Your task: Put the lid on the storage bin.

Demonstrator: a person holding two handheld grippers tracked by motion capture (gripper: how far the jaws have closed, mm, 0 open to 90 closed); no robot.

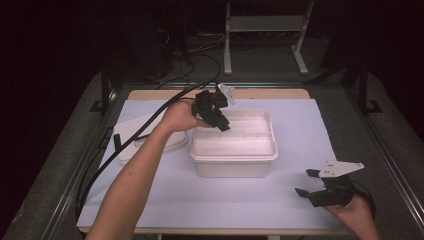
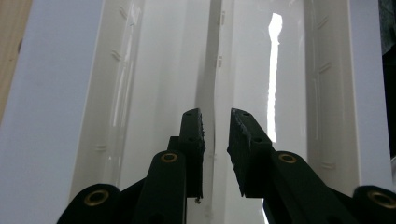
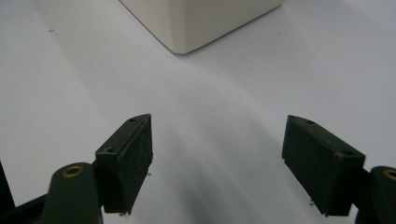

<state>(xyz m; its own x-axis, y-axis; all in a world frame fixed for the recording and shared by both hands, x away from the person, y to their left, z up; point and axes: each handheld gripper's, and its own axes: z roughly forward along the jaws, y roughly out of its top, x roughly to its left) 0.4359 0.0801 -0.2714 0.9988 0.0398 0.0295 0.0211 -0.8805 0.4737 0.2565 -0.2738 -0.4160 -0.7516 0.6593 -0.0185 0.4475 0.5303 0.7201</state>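
A white plastic box (image 1: 235,156) stands lidless in the middle of the table, split by a thin divider (image 2: 212,70). My left gripper (image 1: 223,126) reaches into the box at its far left corner. In the left gripper view its jaws (image 2: 215,114) stand a narrow gap apart on either side of the divider line, with nothing clamped between them. My right gripper (image 1: 302,182) rests low at the front right of the table, wide open and empty. The right gripper view (image 3: 217,119) shows a corner of the box (image 3: 196,18) ahead of it.
A white lid (image 1: 150,137) lies flat to the left of the box, under my left forearm. A pale sheet (image 1: 300,130) covers the table. Black cables (image 1: 100,170) trail off the left side. Metal rails run along the table's edges.
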